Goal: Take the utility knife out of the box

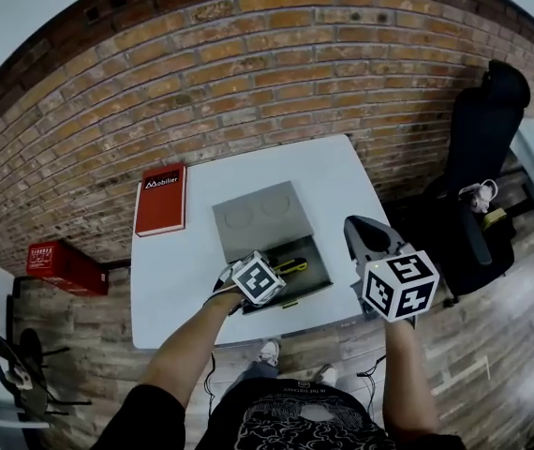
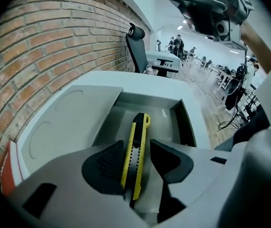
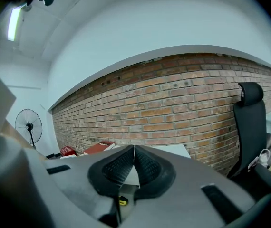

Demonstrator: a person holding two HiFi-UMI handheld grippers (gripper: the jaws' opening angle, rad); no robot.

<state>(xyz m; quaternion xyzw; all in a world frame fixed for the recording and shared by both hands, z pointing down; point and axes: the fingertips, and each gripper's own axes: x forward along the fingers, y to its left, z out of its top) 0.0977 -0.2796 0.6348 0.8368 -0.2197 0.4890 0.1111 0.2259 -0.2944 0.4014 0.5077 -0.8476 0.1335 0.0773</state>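
Left gripper (image 2: 136, 161), by its own view, open astride utility knife (image 2: 140, 132); right gripper (image 3: 134, 156) closed.

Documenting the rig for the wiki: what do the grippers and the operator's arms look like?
Left gripper and right gripper: light grey moulded bodies, black textured pads, each carrying a white cube with black square markers. Arms bare below short black sleeves; black patterned T-shirt.

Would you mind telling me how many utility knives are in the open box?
1. The utility knife lies lengthwise in the box, between the open jaws of the left hand-held gripper. The gripper hides part of the box floor, so another might be concealed.
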